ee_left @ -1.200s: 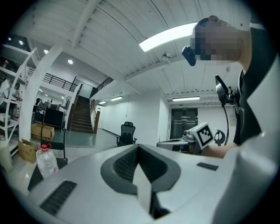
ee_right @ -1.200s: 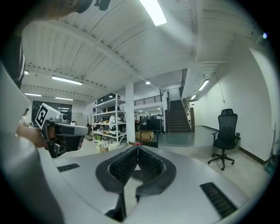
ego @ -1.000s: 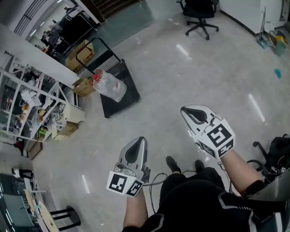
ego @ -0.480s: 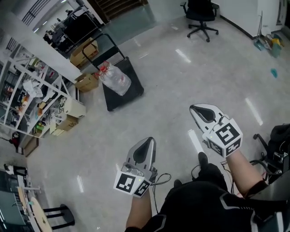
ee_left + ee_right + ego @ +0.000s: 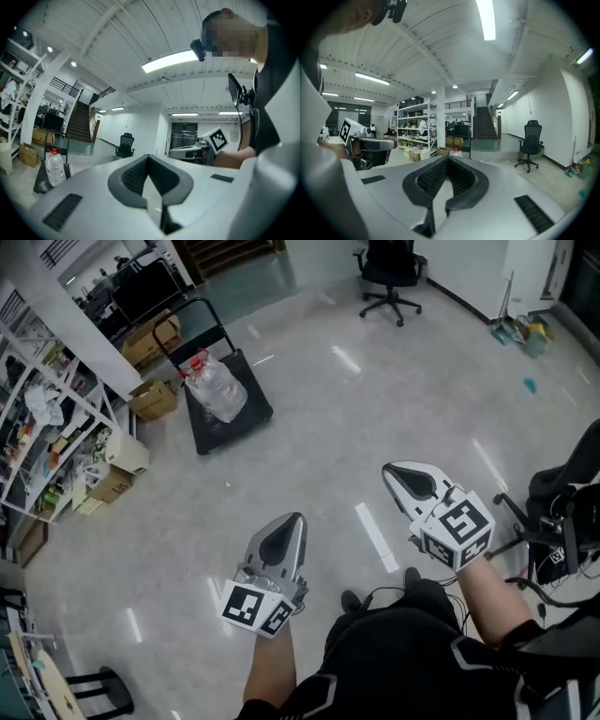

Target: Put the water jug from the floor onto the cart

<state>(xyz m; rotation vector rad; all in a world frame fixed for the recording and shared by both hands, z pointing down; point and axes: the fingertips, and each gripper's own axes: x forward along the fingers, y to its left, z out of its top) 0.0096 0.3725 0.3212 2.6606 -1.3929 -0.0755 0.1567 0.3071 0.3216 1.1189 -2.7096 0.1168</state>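
The clear water jug (image 5: 217,385) with a red cap lies on the black flat cart (image 5: 234,420) at the upper left of the head view, beside the cart's handle. In the left gripper view the jug (image 5: 55,166) shows small at the far left. Only its red cap (image 5: 453,151) peeks over the jaws in the right gripper view. My left gripper (image 5: 292,519) and right gripper (image 5: 394,471) hang over bare floor, well short of the cart. Both are shut with nothing between their jaws.
Shelving (image 5: 42,418) full of goods and cardboard boxes (image 5: 155,399) line the left side. A black office chair (image 5: 389,273) stands at the far end. Another chair and cables (image 5: 562,521) sit close at the right. Polished floor (image 5: 375,399) lies between me and the cart.
The person has walked across the floor, both grippers carried along and still shut. The cart with the jug has shifted in the head view, and a chair has come in at the right edge.
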